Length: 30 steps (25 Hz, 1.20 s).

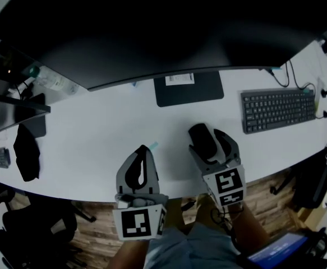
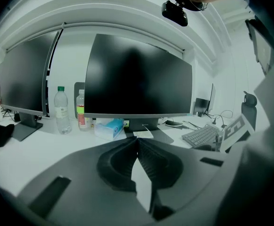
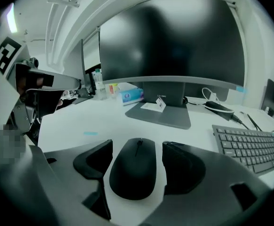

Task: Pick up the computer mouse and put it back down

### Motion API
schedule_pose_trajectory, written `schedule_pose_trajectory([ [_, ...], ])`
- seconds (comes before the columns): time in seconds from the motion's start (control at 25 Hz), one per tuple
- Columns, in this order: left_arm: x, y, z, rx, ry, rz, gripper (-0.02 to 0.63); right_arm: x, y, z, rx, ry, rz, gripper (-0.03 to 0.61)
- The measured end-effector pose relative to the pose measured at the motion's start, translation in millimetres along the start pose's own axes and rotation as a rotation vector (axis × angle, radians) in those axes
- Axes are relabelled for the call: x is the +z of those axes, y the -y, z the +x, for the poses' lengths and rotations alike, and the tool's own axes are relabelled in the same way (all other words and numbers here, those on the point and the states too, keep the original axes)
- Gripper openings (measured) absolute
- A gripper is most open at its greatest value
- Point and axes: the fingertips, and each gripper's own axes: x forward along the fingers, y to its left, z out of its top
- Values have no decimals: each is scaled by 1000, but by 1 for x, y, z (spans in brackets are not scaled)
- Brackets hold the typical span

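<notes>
Right gripper view: saw the matte black, oval computer mouse (image 3: 133,171) lying flat on the white desk top (image 3: 75,121), just in front of the flat dark grey monitor base (image 3: 162,114). Found the right gripper (image 3: 137,144) with its dark ribbed jaws spread wide, one on each side of the mouse. Made out a strip of white desk at each flank, so no pad pressing on it. Noted the dark grey keyboard (image 3: 252,147) off to the right of that base. Saw, in the left gripper view, the left gripper (image 2: 137,139) with jaws closed tip to tip, nothing between them. Placed it, from the head view, in front and to the left of the base.
</notes>
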Motion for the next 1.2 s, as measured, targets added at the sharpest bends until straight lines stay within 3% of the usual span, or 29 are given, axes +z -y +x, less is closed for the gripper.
schedule_pose_trajectory([
  [0.24, -14, -2, 9, -9, -29, -51, 5, -18, 0, 10, -7, -45, 8, 357],
  [0.8, -17, -10, 17, -2, -25, -47, 5, -25, 0, 15, -32, -99, -34, 358],
  [1.2, -9, -11, 7, 10, -9, -57, 5, -27, -2, 14, -13, -138, -33, 307],
])
